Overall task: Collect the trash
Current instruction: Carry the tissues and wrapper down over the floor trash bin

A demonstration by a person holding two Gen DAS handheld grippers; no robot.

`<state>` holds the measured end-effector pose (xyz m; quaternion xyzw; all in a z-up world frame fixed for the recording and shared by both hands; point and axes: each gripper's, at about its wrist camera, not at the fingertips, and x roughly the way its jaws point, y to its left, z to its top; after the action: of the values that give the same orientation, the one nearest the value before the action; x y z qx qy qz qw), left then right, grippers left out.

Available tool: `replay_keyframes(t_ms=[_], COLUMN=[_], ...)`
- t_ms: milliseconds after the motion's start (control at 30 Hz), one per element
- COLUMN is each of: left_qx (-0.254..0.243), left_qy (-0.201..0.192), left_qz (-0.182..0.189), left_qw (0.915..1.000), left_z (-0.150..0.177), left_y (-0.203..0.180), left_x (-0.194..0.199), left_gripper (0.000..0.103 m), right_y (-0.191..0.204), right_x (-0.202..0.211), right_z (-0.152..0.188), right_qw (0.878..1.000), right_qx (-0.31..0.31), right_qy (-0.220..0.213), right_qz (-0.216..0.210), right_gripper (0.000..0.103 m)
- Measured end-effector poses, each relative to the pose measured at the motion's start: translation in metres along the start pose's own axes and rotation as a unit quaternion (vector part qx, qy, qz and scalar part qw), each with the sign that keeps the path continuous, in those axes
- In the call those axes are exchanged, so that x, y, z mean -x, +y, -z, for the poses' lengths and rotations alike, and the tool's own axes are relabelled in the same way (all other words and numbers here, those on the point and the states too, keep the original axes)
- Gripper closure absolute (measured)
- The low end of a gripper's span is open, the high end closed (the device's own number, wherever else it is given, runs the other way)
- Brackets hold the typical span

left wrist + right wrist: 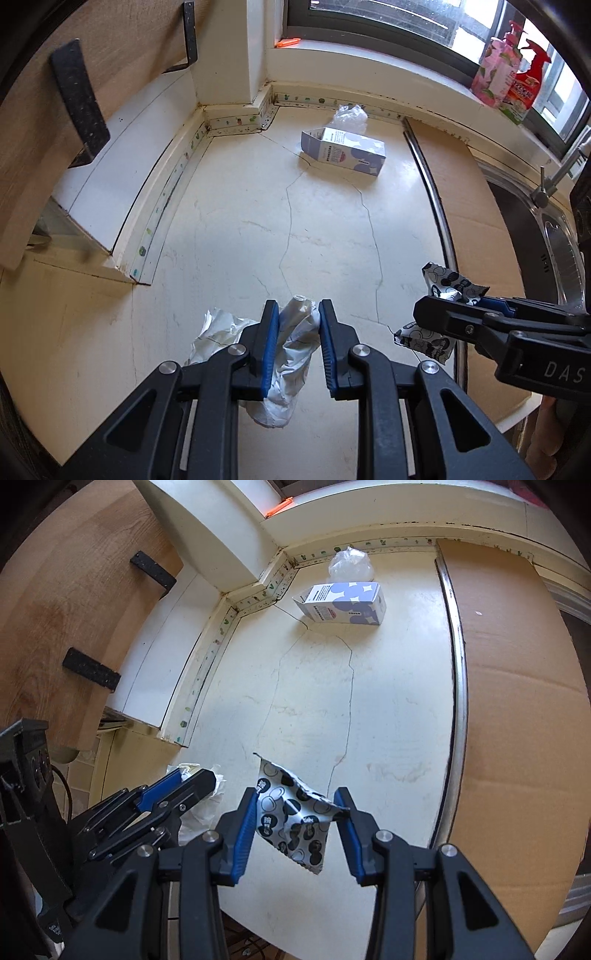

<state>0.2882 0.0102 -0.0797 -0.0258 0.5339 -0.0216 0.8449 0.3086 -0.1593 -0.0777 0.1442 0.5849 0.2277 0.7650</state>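
Observation:
My left gripper (298,309) is shut on a crumpled white wrapper (291,354), which hangs between its blue pads above the cream counter (236,236). My right gripper (297,800) is shut on a black-and-white patterned snack wrapper (295,818), held by its side edges and lifted off the counter. The same snack wrapper (448,286) shows in the left wrist view at the right, pinched in the right gripper (448,310). The white wrapper (207,805) and the left gripper (192,775) appear low left in the right wrist view. Far back lie a white-and-blue carton (343,147) on its side and a clear plastic bag (350,116).
A cardboard sheet (476,229) covers the counter's right part, beside a steel sink (554,236) with a tap. Pink and red bottles (506,74) stand on the window sill. A wooden shelf with black brackets (79,99) hangs at the left. The counter's front edge is near.

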Motion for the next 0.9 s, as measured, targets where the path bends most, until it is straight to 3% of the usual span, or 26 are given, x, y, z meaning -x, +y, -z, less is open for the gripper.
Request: replay_keyframes(t_ms=[433,900], left_qx=[-0.014,-0.078], left_qy=[-0.007,0.027], left_qz=[0.063,0.131], left_qw=[0.9979,0.988], left_z=[0.104,0.188], left_y=[0.005,-0.014], left_x=[0.073,0.098], left_gripper=[0.084,0.084], right_y=[0.03,0.038], right_x=[0.05,0.07], right_z=[0.119,0.254], right_qw=[1.0,0.995], right_qx=[-0.006,-0.082], right_qy=[-0.028,-0.043], right_qz=[0.012,0.03], right_gripper=[0.061,0.061])
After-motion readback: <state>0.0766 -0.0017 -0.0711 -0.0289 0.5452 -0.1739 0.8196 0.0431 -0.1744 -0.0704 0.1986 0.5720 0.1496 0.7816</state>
